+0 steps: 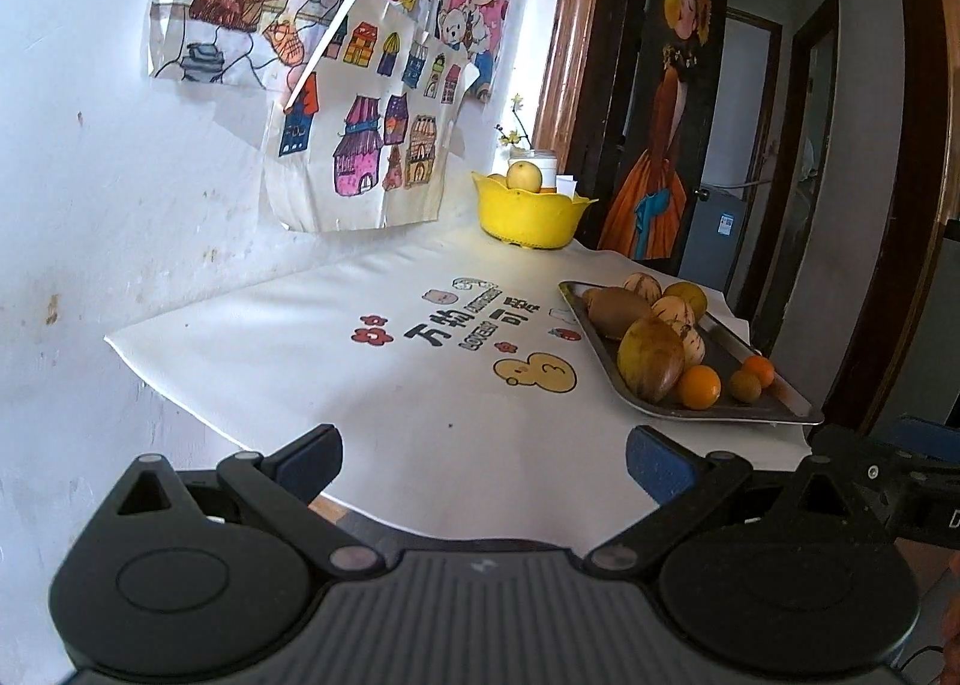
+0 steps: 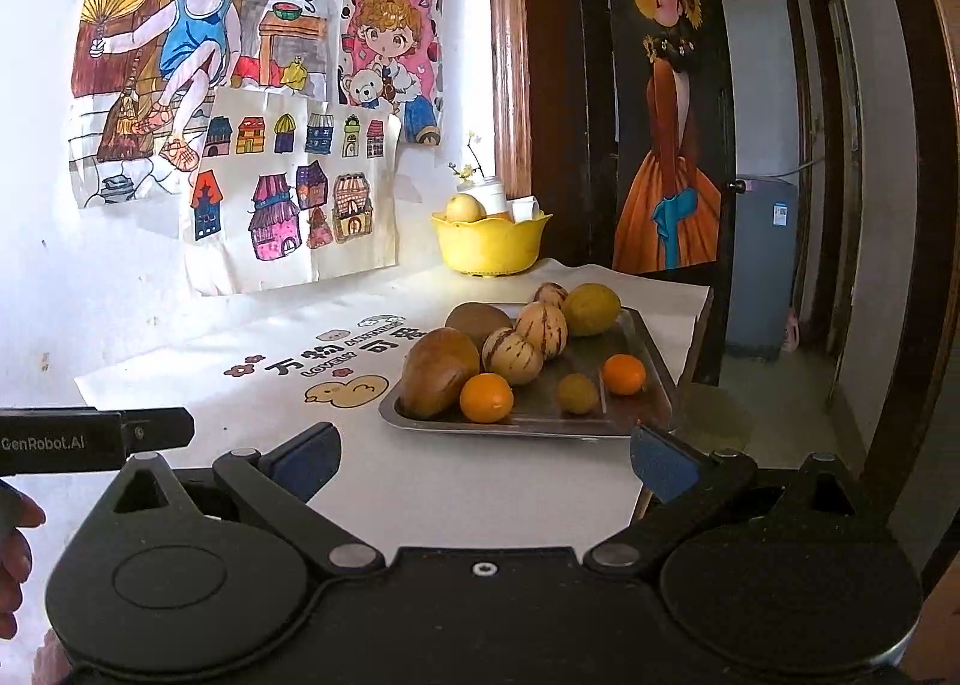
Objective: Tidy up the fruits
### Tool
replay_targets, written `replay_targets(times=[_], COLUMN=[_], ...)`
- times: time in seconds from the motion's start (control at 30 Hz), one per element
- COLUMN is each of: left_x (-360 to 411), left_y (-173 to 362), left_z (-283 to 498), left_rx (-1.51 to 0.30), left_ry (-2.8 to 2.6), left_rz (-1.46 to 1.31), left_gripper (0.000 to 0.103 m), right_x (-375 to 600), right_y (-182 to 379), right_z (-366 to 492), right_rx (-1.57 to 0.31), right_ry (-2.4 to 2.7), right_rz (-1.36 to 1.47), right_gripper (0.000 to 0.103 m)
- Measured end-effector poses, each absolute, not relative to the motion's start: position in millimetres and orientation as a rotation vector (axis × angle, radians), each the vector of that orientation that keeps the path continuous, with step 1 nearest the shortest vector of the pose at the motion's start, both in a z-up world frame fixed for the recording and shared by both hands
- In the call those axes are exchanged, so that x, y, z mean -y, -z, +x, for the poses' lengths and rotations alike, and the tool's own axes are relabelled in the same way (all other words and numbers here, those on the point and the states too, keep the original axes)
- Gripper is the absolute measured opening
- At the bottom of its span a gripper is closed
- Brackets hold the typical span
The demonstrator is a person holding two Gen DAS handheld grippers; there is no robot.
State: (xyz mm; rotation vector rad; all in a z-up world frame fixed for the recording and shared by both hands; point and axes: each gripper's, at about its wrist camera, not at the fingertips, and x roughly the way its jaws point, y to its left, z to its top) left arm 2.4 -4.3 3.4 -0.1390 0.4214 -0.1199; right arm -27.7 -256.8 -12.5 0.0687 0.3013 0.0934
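Both your grippers, left (image 1: 483, 460) and right (image 2: 483, 460), jaws spread and empty: grab the orange (image 2: 486, 397) carelessly and neighbours probably roll off the tray (image 2: 657, 379).

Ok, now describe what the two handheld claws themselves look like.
Both match: the left claw and right claw have matte black linkage arms with silver pivot pins, two round black discs at the base, and blue pads on the fingers. The left body is ribbed grey. The left unit's side, seen from the right wrist camera, reads "GenRobot.AI". No cables or sleeves are visible.
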Motion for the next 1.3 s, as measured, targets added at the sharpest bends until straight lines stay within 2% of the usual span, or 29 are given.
replay_targets(times=[1.3], left_x=[9.3], left_y=[-3.2], left_z=[-1.9], left_rx=[-0.43], left_ry=[0.104], left_rz=[-0.108], left_gripper=[0.103], right_x=[255.0], right_y=[15.9], right_z=[-26.2], right_rx=[-0.323], right_ry=[-0.092], right_rz=[0.063], right_gripper=[0.102])
